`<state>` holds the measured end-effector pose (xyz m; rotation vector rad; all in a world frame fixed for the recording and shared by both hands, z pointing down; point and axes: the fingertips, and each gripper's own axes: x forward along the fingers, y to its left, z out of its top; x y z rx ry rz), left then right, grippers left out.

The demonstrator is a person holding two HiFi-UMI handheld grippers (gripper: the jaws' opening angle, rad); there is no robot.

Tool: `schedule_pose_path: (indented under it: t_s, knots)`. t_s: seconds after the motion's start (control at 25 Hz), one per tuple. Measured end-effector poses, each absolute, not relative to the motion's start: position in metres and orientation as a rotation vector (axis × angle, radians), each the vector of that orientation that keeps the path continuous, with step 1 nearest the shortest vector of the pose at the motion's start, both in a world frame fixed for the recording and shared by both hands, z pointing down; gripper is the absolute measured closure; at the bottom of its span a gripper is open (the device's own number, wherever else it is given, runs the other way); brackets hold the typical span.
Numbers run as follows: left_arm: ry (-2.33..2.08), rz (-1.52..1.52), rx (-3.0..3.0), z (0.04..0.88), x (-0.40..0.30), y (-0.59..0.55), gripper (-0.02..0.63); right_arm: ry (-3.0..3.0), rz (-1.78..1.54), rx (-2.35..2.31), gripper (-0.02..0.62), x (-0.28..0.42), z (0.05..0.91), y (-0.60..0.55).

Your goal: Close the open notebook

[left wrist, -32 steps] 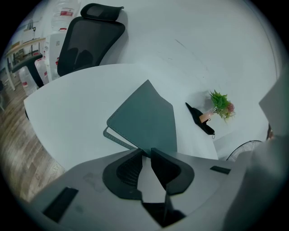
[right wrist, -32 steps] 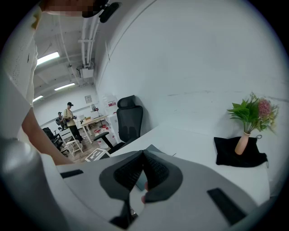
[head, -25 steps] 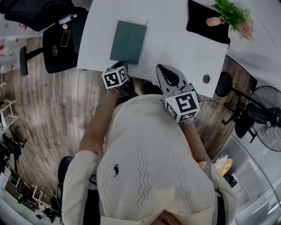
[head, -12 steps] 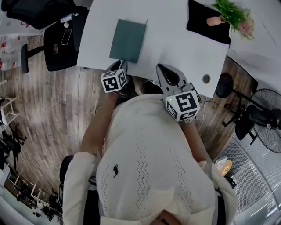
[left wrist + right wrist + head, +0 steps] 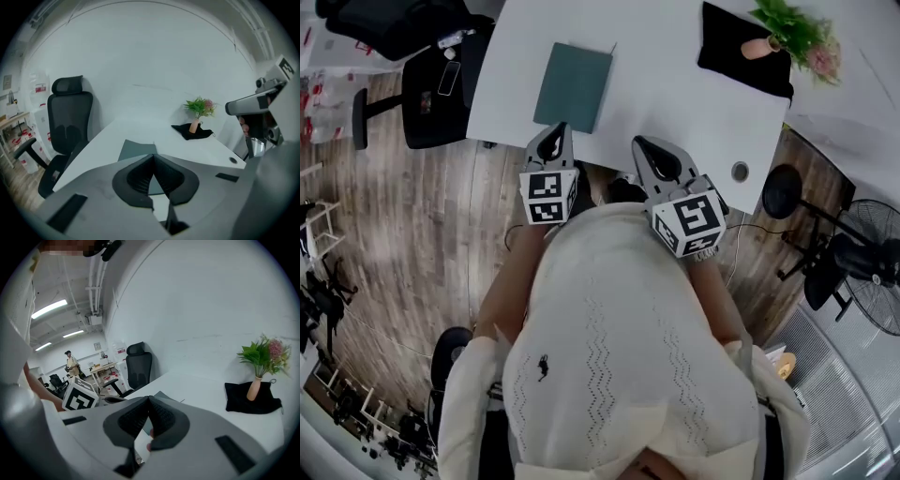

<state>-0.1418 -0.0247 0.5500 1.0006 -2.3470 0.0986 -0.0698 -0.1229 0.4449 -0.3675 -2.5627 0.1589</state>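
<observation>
Hovering at the near table edge, our left gripper has just closed, empty; our right gripper is closed, empty; the notebook lies shut, far left.

**Where my cameras sit**

My head view looks steeply down past the person's shoulders onto the white bench. Both gripper views ride low by its near edge, facing across it. All three share the dark-green flat notebook.
</observation>
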Motion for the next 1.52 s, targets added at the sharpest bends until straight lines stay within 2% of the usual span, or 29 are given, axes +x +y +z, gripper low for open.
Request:
schedule_pose_path:
  t_s: [0.16,0.48,0.88,1.52]
  knots:
    - [-2.369,0.128,1.109,0.519,-0.126,-0.039,0.594,-2.565,0.175,-0.382,0.595,-0.062,0.445,-0.128]
    - [-2.398,-0.027,1.265,0.459,-0.088,-0.063,0.595,-2.565,0.199,-0.417,0.595,-0.04,0.444,-0.138]
    - [-2.494,-0.049,1.274,0.434,-0.041,-0.08,0.595,-2.587,0.18,-0.463,0.595,-0.007,0.441,-0.154]
    - [-2.757,-0.096,1.353,0.34,-0.026,-0.093,0.594,-2.772,0.155,-0.385,0.595,0.008,0.374,-0.199]
